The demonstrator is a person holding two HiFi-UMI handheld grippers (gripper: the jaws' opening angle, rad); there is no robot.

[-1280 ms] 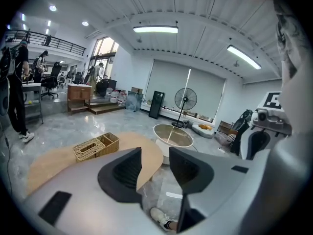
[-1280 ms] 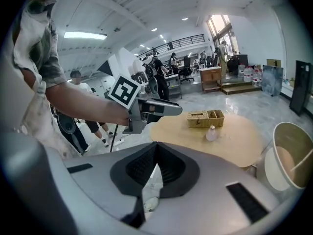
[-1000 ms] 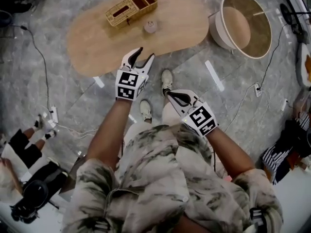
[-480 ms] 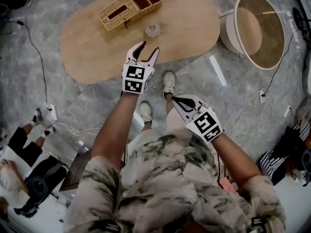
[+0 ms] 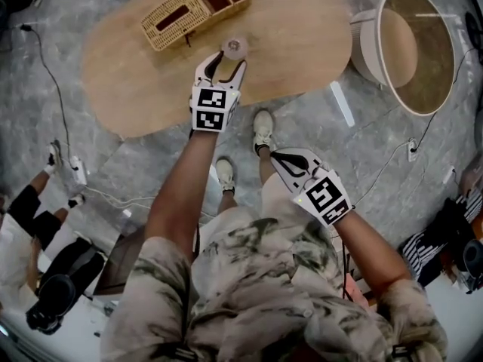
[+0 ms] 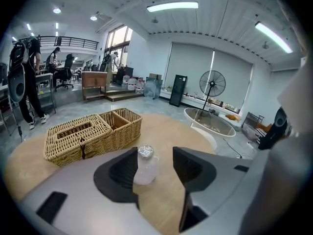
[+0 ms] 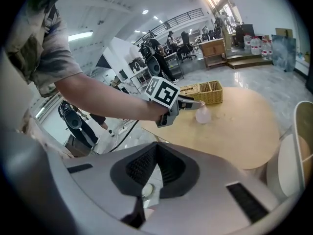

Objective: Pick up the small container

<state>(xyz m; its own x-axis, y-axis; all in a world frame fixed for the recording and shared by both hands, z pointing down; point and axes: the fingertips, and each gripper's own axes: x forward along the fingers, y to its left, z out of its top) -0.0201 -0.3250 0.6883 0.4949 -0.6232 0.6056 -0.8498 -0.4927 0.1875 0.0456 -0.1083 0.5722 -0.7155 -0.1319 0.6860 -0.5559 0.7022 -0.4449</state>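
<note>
The left gripper [image 5: 226,60], jaws opening, frames the small container [image 5: 235,47] standing untouched on the wooden table [image 5: 302,44] — hard by one jaw, where an off-centre advance could well topple it — while the right gripper [image 5: 283,155] hangs clenched, empty.

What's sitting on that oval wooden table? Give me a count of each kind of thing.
Wicker basket: 1
Small container: 1
Total: 2
</note>
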